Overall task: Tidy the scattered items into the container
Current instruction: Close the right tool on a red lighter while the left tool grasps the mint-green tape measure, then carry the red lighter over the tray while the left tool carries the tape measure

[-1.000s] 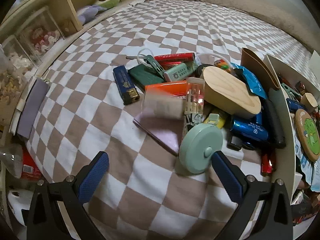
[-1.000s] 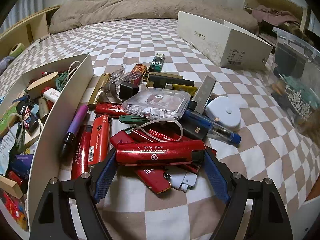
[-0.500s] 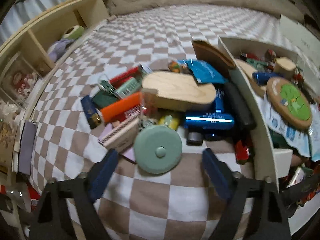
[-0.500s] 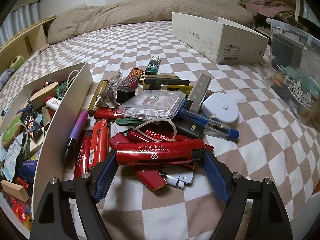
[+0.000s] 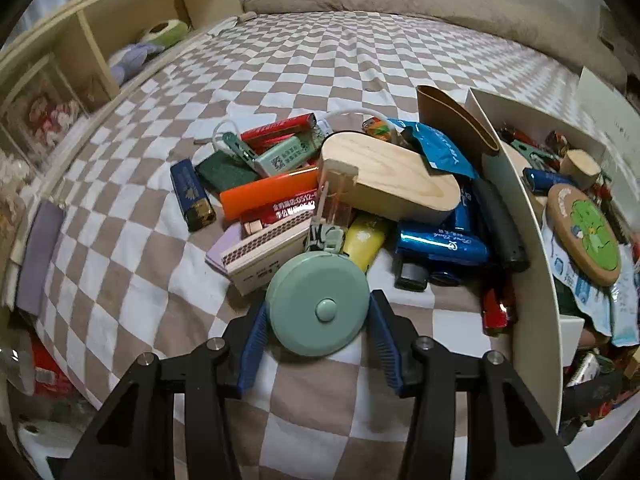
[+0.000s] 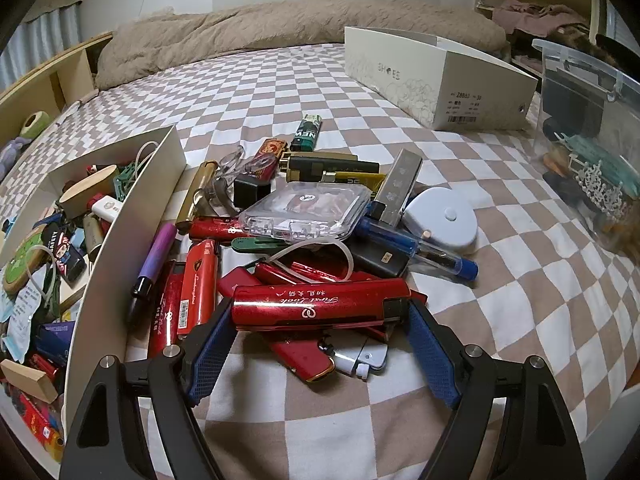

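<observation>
My left gripper [image 5: 318,322] is shut on a round mint-green tape measure [image 5: 318,302] at the near edge of a pile of small items on the checkered bedspread. The white container [image 5: 516,216], holding many items, stands to the right. In the right wrist view, my right gripper [image 6: 318,334] is shut on a long red lighter [image 6: 320,304], held endwise between the blue pads over another pile. The same container [image 6: 132,216] stands to its left.
The left pile includes a wooden oval block [image 5: 390,178], a blue lighter [image 5: 440,240], an orange lighter [image 5: 268,194] and a matchbox [image 5: 266,254]. The right pile includes a clear case [image 6: 308,210], a white tape measure [image 6: 444,218], a blue pen [image 6: 416,250]. A shoebox [image 6: 436,80] and clear bin [image 6: 592,128] stand right.
My left gripper swung right toward the pile and closed its wide-open fingers on the green tape measure. The right gripper has kept its hold on the red lighter and lifted slightly.
</observation>
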Available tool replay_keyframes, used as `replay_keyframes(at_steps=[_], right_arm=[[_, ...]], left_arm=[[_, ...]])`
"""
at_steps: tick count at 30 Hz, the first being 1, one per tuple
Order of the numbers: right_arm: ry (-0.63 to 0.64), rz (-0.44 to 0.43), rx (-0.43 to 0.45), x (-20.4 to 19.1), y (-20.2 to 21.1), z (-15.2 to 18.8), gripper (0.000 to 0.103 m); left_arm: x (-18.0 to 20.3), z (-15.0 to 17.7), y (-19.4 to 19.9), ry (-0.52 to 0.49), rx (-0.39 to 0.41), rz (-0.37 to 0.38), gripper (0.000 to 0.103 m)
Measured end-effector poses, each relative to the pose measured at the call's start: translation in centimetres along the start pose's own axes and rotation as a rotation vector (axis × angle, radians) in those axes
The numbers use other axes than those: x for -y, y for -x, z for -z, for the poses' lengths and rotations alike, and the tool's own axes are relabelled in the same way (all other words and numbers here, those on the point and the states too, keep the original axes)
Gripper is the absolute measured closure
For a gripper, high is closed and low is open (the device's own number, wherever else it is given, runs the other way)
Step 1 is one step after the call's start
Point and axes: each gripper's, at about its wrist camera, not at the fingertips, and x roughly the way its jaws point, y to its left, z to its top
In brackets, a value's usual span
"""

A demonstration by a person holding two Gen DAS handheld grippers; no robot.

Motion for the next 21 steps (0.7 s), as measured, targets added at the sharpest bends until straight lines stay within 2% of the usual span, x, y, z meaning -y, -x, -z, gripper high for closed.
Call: replay_keyframes(at_steps=[8,14,21], right_arm=[[-0.053,-0.011,0.042,0.9,1.3,-0.3,0.02],[-0.177,-0.102,0.047,2.3,3.3,0.3,0.02],[-0.209,-0.148,0.036,1.6,5.1,1.9,0.02]], left_arm=[[-1.4,0.2,1.4,0.067,0.036,0.072,0.054],[-1.5,0.6,2.7,0.072,0.052,0.089,0.054],[-0.4,1.5,4.3,0.081,0.07,0.157,0.054]])
